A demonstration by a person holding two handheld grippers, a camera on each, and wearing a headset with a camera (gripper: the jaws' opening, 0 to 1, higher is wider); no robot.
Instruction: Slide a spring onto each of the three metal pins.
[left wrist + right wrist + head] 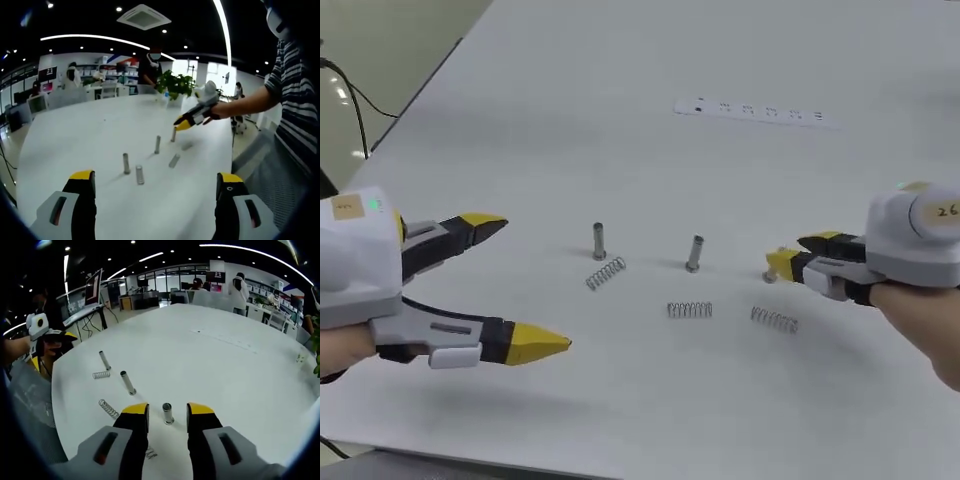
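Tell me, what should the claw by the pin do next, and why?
Probably shut the right gripper on the pin standing between its open jaws, to steady it; the nearest spring lies flat beside it, not on any pin yet.

The left gripper [515,283], a grey body with black, yellow-tipped fingers [81,176], is held roughly level, its fingers spread wide apart. The right gripper [796,253], of the same build, points toward the left one and is angled slightly downward; its fingers [135,410] stand parallel with a narrow gap between them. A bare hand [912,305] grips the right body, the arm in a striped sleeve [292,95]
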